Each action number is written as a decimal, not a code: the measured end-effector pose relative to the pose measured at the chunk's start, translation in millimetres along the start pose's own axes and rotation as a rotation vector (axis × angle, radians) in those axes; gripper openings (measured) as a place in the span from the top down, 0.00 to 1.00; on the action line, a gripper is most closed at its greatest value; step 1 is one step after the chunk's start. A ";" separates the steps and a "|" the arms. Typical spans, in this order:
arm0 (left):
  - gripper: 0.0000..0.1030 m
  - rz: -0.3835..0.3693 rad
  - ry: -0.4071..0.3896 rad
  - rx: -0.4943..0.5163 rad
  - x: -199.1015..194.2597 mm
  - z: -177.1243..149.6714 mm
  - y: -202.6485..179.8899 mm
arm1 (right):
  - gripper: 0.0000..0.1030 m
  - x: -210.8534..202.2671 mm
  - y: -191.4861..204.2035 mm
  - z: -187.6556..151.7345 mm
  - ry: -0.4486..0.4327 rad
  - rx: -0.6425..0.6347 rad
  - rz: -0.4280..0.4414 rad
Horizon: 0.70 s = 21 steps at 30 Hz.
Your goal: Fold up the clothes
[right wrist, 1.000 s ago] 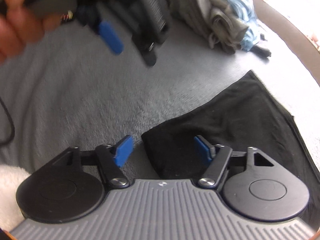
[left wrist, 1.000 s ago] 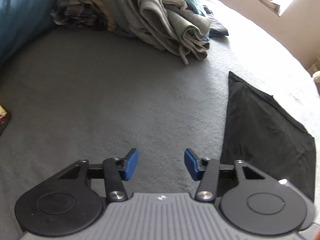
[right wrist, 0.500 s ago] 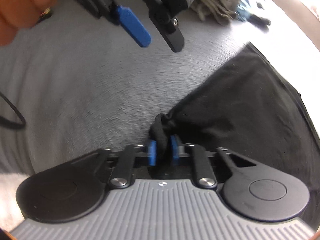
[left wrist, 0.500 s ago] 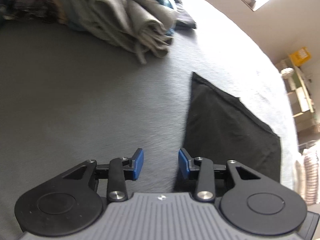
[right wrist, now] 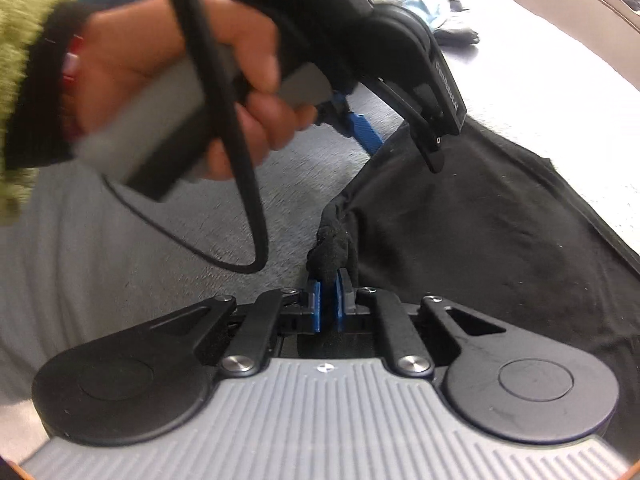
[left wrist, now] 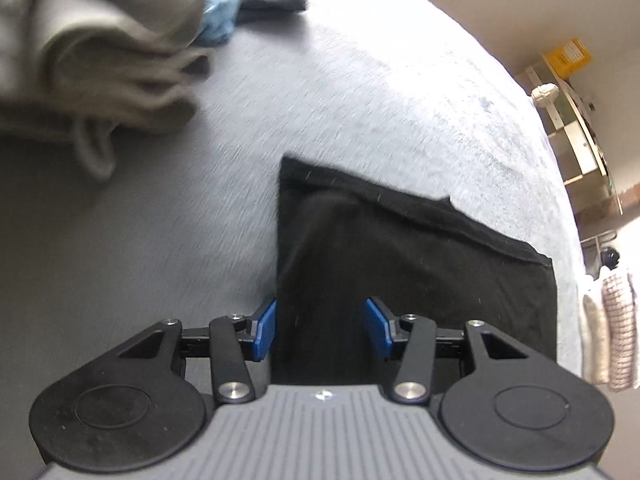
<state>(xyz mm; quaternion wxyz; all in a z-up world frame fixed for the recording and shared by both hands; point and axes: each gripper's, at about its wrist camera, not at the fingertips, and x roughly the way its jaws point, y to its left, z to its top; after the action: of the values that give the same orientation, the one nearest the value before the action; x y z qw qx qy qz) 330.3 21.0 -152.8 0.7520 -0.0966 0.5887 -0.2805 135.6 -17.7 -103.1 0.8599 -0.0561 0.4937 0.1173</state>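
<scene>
Black cloth lay flat on a grey bedcover, folded into a rough wedge with one corner pointing away from the left wrist camera. In that view the left gripper hung low over the cloth's near edge with its blue pads spread wide, the left pad sitting just at the cloth's left border and the right pad over the dark fabric; nothing was between them but the cloth lying below. In the right wrist view the right gripper had its pads pressed together on a bunched corner of the same cloth, which rose in a small twisted lump just ahead of the jaws. Beyond it a hand in a fuzzy green sleeve gripped the handle of the left gripper, its tips reaching down at the cloth's far edge, while a black cable looped down from the handle. Away at the far side of the bed sat a pile of grey and blue clothes, blurred in the left view, well apart from the black piece.
</scene>
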 end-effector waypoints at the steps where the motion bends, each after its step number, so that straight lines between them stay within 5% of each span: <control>1: 0.53 0.001 -0.005 0.002 2.1 3.8 -1.0 | 0.95 -1.7 -1.8 -0.7 -0.006 0.006 0.000; 9: 0.52 0.034 -0.034 0.008 2.9 23.0 -6.7 | 0.95 -6.8 -9.1 -1.2 -0.039 0.023 0.023; 12: 0.39 0.047 -0.057 -0.001 3.9 26.5 -11.0 | 0.95 -9.0 -16.4 0.4 -0.054 0.036 0.030; 15: 0.39 0.063 -0.078 0.002 10.3 28.9 -15.1 | 0.95 -9.9 -23.0 -0.1 -0.067 0.050 0.034; 17: 0.46 0.073 -0.100 0.044 14.2 28.6 -22.6 | 0.95 -12.5 -25.6 -3.2 -0.079 0.060 0.032; 21: 0.80 0.100 -0.109 0.088 21.1 30.0 -32.2 | 0.95 -17.7 -30.6 -9.5 -0.103 0.081 0.028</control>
<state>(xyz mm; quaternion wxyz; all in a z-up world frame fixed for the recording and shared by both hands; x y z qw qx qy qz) 351.7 -22.4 -146.4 0.7996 -0.0492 0.5379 -0.2626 126.9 -51.9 -93.3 0.8839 -0.0085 0.4539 0.1118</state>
